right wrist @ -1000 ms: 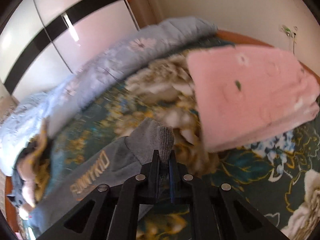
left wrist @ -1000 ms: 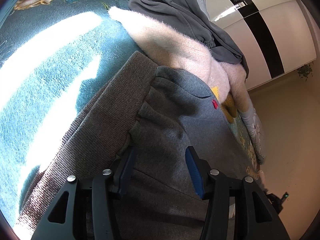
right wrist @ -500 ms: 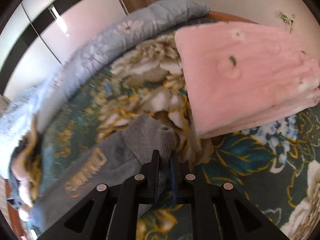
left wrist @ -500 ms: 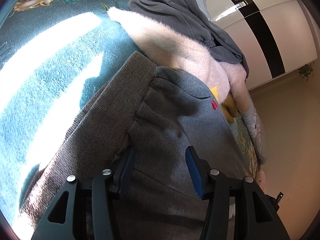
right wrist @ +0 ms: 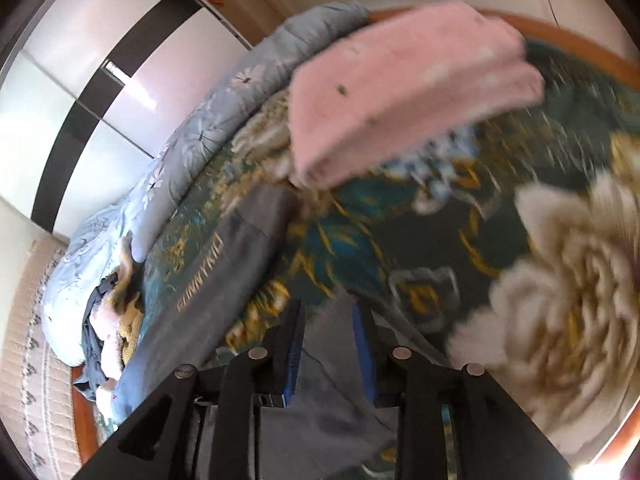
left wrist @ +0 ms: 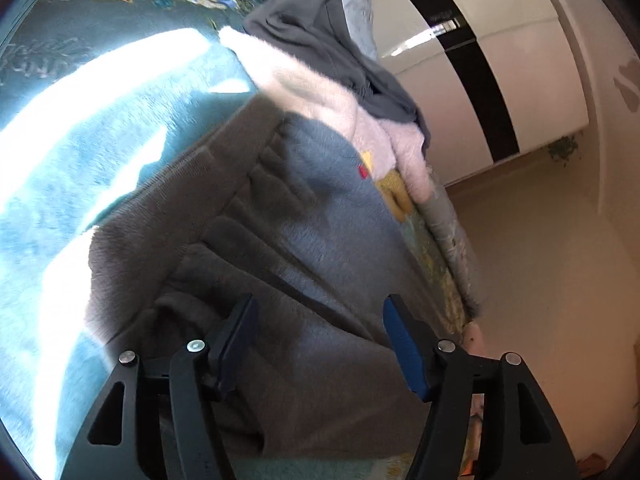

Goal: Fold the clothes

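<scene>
Grey sweatpants lie on the teal floral bedspread, the ribbed waistband toward the left and a small red tag near the far edge. My left gripper hovers over the seat of the pants. Its jaws are opening, and grey cloth lies loose below and between the pads. In the right wrist view one trouser leg with gold lettering lies stretched out on the bedspread. My right gripper has its jaws opening too, with grey cloth showing between them but not pinched.
A fluffy white garment and a dark grey one are piled beyond the pants. A folded pink blanket and a light blue quilt lie at the bed's far side. A white wardrobe with black stripes and beige floor flank the bed.
The right gripper was shut on the grey cuff; it has let go and swung right, leaving the leg laid out at the left. The left jaws have widened and drawn back.
</scene>
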Demonstrator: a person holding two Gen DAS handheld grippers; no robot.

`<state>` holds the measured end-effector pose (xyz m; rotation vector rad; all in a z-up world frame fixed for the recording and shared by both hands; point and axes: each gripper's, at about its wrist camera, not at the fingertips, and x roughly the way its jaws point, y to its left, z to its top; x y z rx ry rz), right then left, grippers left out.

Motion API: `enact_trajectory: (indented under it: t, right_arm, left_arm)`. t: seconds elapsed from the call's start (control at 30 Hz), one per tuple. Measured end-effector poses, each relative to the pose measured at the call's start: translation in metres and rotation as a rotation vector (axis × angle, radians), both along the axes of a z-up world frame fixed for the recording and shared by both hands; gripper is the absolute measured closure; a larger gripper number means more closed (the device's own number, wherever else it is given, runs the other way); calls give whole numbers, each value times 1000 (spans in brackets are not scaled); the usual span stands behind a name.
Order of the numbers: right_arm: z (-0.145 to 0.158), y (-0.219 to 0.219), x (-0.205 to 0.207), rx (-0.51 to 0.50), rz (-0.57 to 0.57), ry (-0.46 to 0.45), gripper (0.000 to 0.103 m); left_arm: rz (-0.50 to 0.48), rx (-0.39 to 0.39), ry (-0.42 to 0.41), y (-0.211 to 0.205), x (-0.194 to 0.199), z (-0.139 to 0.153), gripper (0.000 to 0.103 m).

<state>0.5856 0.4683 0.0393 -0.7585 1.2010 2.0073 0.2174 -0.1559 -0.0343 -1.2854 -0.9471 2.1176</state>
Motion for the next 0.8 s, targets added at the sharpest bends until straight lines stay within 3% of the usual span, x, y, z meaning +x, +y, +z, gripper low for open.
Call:
enact_trajectory:
  t: [0.17, 0.3, 0.6, 0.7, 0.8]
  right_arm:
    - [1, -12, 21, 5, 32, 38, 75]
    - [-1, -14, 40, 17, 38, 41, 73]
    - [-32, -6, 80, -69, -14, 69, 73]
    - [-43, -5, 86, -119, -17, 97, 71]
    - [-56, -6, 84, -166, -9, 122, 67]
  left_arm:
    - [79, -22, -13, -26, 18, 11, 37]
    - [112, -30, -65, -42, 35, 2, 37]
    - [154, -51, -169, -63, 60, -27, 37]
    - [167, -45, -175, -63, 61, -32, 39]
    - [178, -66, -172, -61, 59, -33, 48]
